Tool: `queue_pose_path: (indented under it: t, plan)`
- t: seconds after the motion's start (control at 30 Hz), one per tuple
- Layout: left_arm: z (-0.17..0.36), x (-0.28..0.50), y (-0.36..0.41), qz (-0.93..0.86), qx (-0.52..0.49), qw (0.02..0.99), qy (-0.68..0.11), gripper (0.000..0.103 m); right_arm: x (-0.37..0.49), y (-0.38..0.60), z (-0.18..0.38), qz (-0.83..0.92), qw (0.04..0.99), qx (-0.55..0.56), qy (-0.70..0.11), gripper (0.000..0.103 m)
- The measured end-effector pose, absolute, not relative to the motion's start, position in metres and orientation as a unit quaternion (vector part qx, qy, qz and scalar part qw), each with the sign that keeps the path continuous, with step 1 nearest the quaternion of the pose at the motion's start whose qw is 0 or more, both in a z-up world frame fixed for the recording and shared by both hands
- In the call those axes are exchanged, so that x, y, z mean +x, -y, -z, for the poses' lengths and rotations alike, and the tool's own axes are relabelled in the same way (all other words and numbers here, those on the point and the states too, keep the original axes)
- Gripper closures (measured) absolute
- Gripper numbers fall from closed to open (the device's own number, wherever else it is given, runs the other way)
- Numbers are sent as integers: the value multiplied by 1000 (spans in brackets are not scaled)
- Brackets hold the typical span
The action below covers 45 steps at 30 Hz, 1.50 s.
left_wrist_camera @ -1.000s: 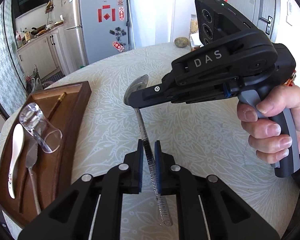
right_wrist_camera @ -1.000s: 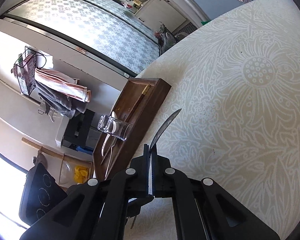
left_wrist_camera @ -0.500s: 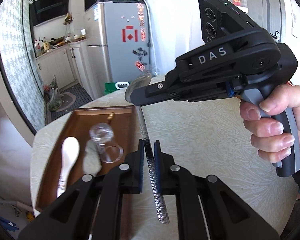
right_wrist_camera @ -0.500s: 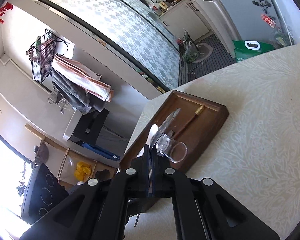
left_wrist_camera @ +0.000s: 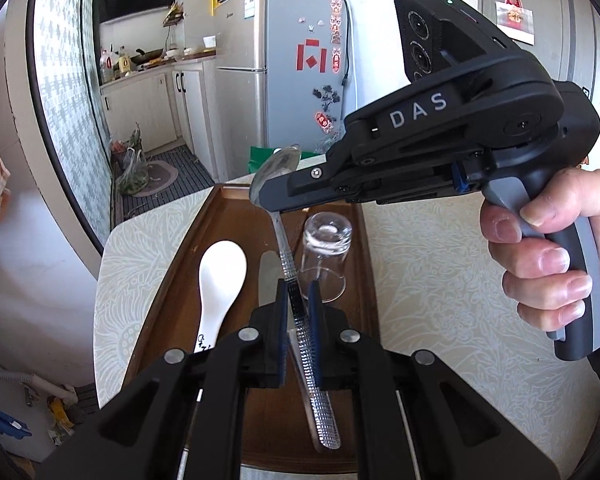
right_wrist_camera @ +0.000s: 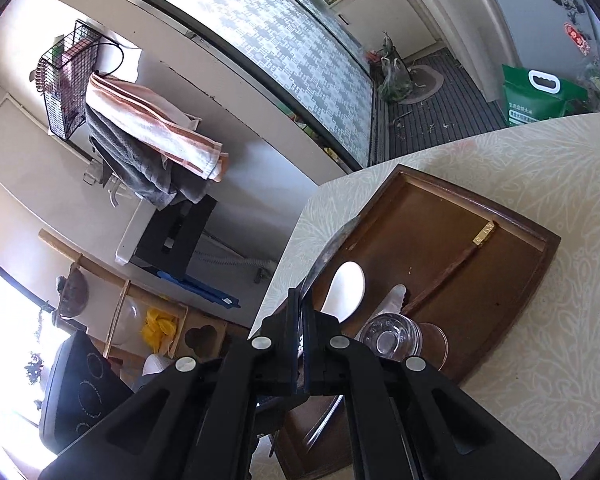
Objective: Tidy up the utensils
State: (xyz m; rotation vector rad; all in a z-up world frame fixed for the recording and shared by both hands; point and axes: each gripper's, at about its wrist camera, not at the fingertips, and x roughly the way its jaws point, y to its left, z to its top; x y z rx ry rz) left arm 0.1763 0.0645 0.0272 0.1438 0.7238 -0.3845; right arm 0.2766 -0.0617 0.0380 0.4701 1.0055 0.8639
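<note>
A metal spoon [left_wrist_camera: 300,332] with a textured handle hangs over the brown wooden tray [left_wrist_camera: 168,312], and both grippers hold it. My left gripper [left_wrist_camera: 298,300] is shut on the handle. My right gripper [left_wrist_camera: 268,200], held in a person's hand [left_wrist_camera: 548,264], is shut at the spoon's bowl [left_wrist_camera: 278,166]. In the right wrist view the right gripper [right_wrist_camera: 302,308] clamps the spoon's bowl [right_wrist_camera: 332,248], seen edge-on above the tray [right_wrist_camera: 520,320].
In the tray lie a white ceramic spoon [left_wrist_camera: 220,276], a flat metal utensil [left_wrist_camera: 266,280], a glass on its side [left_wrist_camera: 324,256] and a brown chopstick [right_wrist_camera: 460,260]. The tray sits near the edge of the patterned table [left_wrist_camera: 440,280]. Beyond that edge is the floor.
Both grippers have carried the metal spoon from over the bare tabletop to above the tray. The tray's contents now lie directly below the spoon. Both grips are unchanged.
</note>
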Motion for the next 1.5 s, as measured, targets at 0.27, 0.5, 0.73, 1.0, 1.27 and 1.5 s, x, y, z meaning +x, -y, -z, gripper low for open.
queue_pose_path:
  t: [0.27,0.5,0.73,1.0,1.27,1.5]
  plan:
    - [-19,182,-68,190,63,912,-358,92,281,57,-31,-389,764,207,-472,101]
    - [-16,187,-69,185,59,914,-357,80,285,61,-32,-366,771,209,-477,97]
    - [-17,185,-67,185,57,915,-354,51,287,71,-36,-366,773,222,-468,78]
    - [-15,186,-69,182,50,916,-354,39,287,76,-38,-367,774,226,-465,73]
    - [-20,180,-64,185,55,917,-349,35,284,84,-43,-369,774,233,-459,59]
    - [-29,164,-52,186,61,918,-346,35,259,98,-55,-371,784,219,-446,59]
